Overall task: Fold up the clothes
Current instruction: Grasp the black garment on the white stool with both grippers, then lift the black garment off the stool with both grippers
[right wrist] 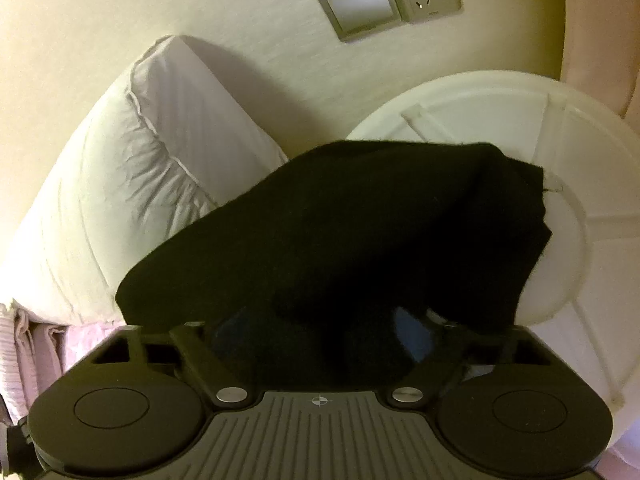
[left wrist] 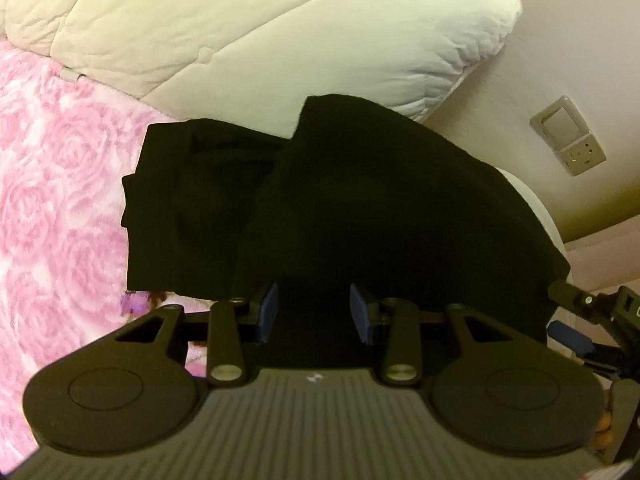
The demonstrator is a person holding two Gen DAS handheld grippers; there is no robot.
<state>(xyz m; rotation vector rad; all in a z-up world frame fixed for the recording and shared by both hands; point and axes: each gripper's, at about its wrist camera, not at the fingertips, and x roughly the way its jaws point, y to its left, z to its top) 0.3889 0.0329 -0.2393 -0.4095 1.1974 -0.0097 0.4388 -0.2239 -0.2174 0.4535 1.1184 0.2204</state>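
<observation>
A black garment lies folded in layers on the pink rose-patterned bedspread. My left gripper is open, its blue pads standing apart at the garment's near edge, with black cloth between them. My right gripper is draped by the same black garment; a blue pad shows through the cloth, and the fingertips are hidden. The right gripper also shows at the right edge of the left wrist view.
A white duvet is piled behind the garment. A white round tabletop stands beside the bed on the right. A wall switch and socket sit on the cream wall above.
</observation>
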